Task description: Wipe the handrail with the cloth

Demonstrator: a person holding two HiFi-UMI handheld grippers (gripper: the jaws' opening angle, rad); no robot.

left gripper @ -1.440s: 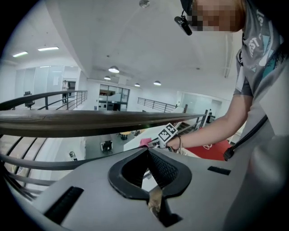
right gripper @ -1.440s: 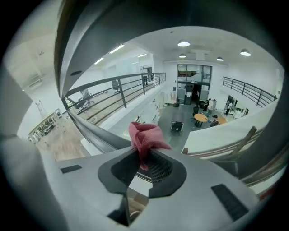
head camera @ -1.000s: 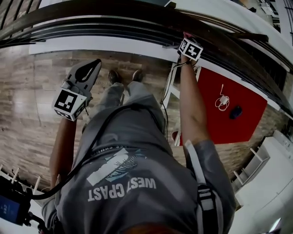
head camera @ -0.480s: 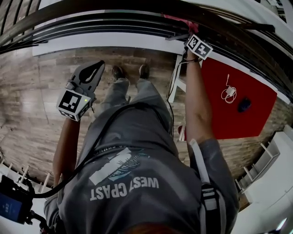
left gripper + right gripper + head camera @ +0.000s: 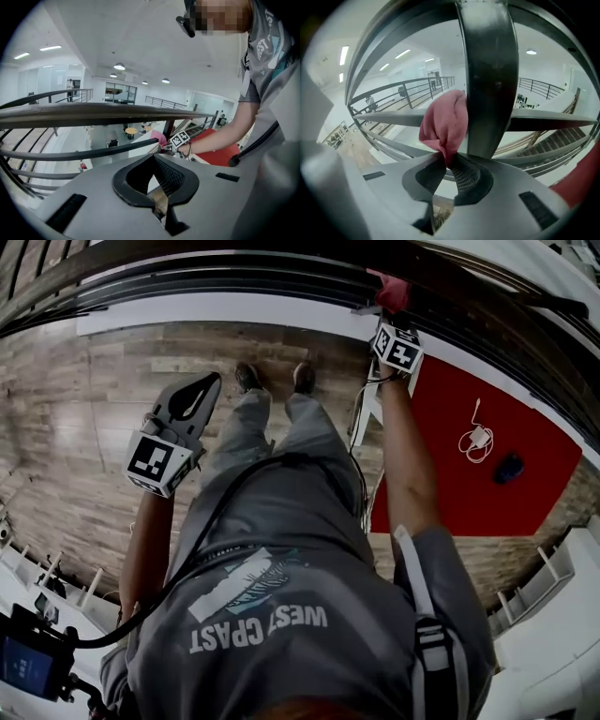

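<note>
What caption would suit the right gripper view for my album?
Right gripper pinches a pink cloth beside a dark railing post.

The only words I can read are "WEST COAST", in pale capitals across my grey shirt [image 5: 258, 620], upside-down in the head view. The square markers on my left gripper [image 5: 192, 395] and right gripper [image 5: 392, 329] show black-and-white patterns, no letters. The print on my sleeve [image 5: 269, 28] is cut off and unreadable.

Head camera looks steeply down; others face handrail [image 5: 93, 114].
</note>
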